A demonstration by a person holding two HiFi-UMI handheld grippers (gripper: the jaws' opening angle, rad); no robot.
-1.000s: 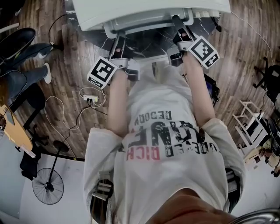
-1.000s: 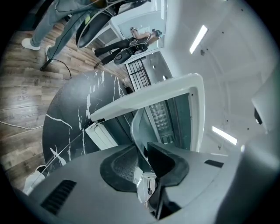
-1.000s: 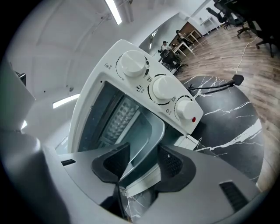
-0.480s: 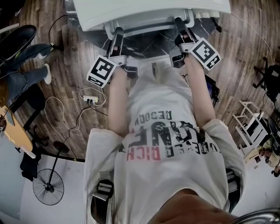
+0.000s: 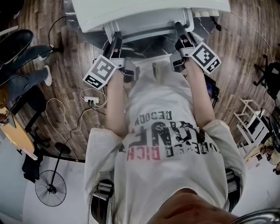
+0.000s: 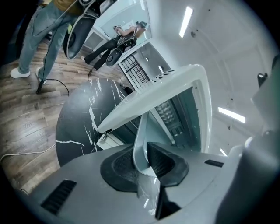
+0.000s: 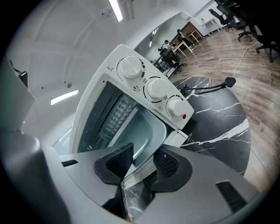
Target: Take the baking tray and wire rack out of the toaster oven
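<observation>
L gripper (image 6: 146, 148): jaws just closed, pads pinching the baking tray (image 6: 139, 131) rim. R gripper (image 7: 142, 159): jaws just narrowed too, clamped on tray's other edge. Tray sits partway out of toaster oven (image 7: 144, 83) mouth. On shirt (image 5: 166, 140) we read "RICH"; dial marks too small.

The white toaster oven (image 5: 151, 11) is cropped by the head view's top edge, its cavity hidden beneath its roof. The pale grey metal baking tray (image 7: 146, 131) runs out of sight into that cavity; the ribbed fitting (image 7: 114, 114) above it is too indistinct to identify. The black white-veined round surface (image 5: 148, 48) is largely covered by the oven and the person's torso (image 5: 170, 131).
</observation>
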